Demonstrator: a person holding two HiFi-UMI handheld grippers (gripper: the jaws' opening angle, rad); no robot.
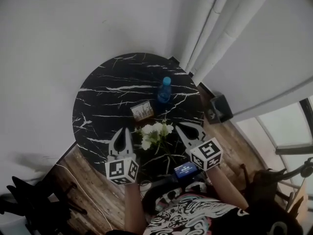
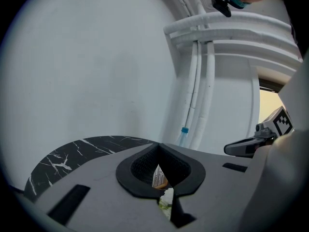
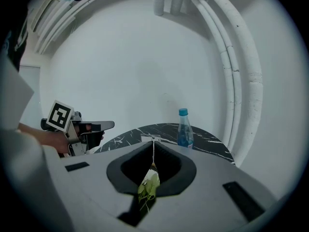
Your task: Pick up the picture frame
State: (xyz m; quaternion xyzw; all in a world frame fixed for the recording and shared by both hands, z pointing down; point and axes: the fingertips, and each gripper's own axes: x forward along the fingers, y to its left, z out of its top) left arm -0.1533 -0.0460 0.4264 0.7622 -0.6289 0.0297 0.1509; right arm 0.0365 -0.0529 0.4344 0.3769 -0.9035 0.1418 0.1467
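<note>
The small picture frame [image 1: 142, 111] stands near the middle of the round black marble table [image 1: 100, 94], behind a bunch of white flowers [image 1: 155, 133]. My left gripper [image 1: 123, 130] hovers over the table's near edge, left of the flowers, shut and empty. My right gripper [image 1: 181, 127] is to the right of the flowers, also shut with nothing in it. In the left gripper view the frame [image 2: 159, 178] and flowers [image 2: 166, 200] show through the gap below the closed jaws. In the right gripper view only the flowers [image 3: 147, 188] show there.
A blue-capped water bottle [image 1: 164, 90] stands behind the frame, toward the table's back right. White pipes [image 1: 215, 28] run along the wall at right. A small black box [image 1: 218, 107] sits on the wooden floor [image 1: 88, 187] beside the table.
</note>
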